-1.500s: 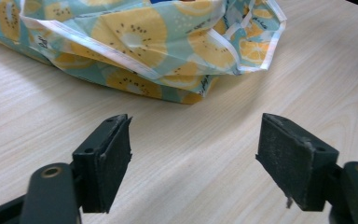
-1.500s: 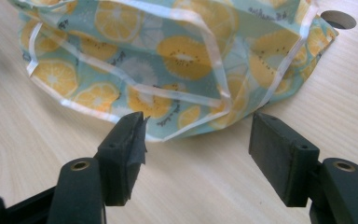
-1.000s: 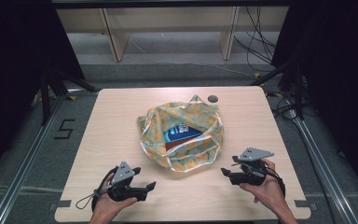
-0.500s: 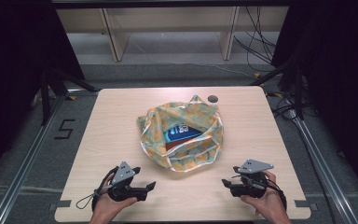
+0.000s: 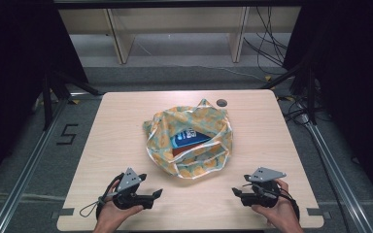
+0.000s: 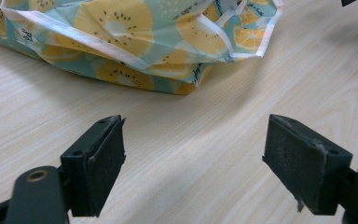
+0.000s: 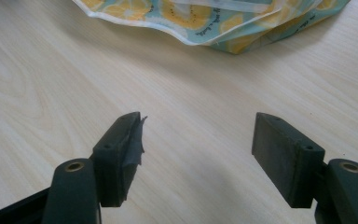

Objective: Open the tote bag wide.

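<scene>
We are holding the left tool [image 5: 156,194] low over the near edge of the desk [image 5: 116,131]. Its jaws are standing wide apart, with nothing between them. We are holding the right tool [image 5: 236,192] the same way, wide and empty, over the near right part of the desk.

The two tools are pointing toward each other, and the bag [image 5: 189,141] is sitting ahead of them, between them and a little farther away. In the left tool's view the bag [image 6: 135,42] is lying just past the jaws, not touching them. In the right tool's view the bag [image 7: 214,18] is also lying past the jaws, apart from them.

The bag is showing orange slices on blue-green cloth with white trim. Its open mouth is facing up and toward us. A blue packet [image 5: 190,140] is lying inside, its long side slanting up to the right.
</scene>
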